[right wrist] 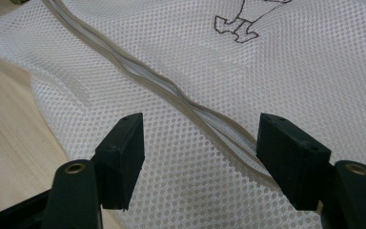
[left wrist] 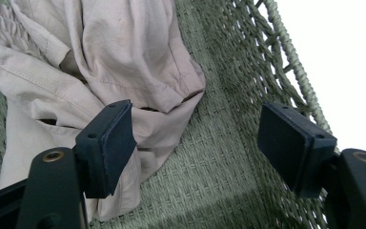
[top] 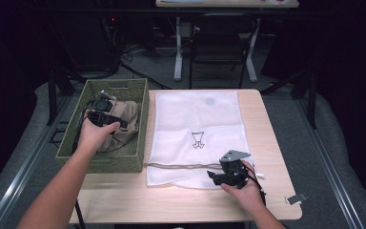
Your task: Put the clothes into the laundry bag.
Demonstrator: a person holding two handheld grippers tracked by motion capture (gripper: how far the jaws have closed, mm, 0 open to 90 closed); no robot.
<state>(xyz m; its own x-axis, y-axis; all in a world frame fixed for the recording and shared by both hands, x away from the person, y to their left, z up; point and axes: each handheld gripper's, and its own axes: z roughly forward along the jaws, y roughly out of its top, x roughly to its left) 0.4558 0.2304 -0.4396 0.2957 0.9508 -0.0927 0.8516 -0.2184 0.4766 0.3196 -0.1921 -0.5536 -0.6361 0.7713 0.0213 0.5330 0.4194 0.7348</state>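
Left gripper (left wrist: 198,148) jaws stand wide; between the fingers only bare woven floor of the green basket (left wrist: 209,176), free room there. Beige garment (left wrist: 100,62) lies just ahead of and against the left finger (left wrist: 112,143), blocking that side. Basket wall (left wrist: 286,57) rises just beyond the right finger, hemming it in. Right gripper (right wrist: 200,162) jaws wide; white mesh bag (right wrist: 181,181) lies flat under the gap, its zipper ridge (right wrist: 181,102) crossing ahead towards the right finger. Bare table (right wrist: 9,138) left of the left finger is passable.

Light wooden table (top: 181,202), black chair (top: 221,40) behind it (floor cables nearby), small metal clip (top: 296,198)
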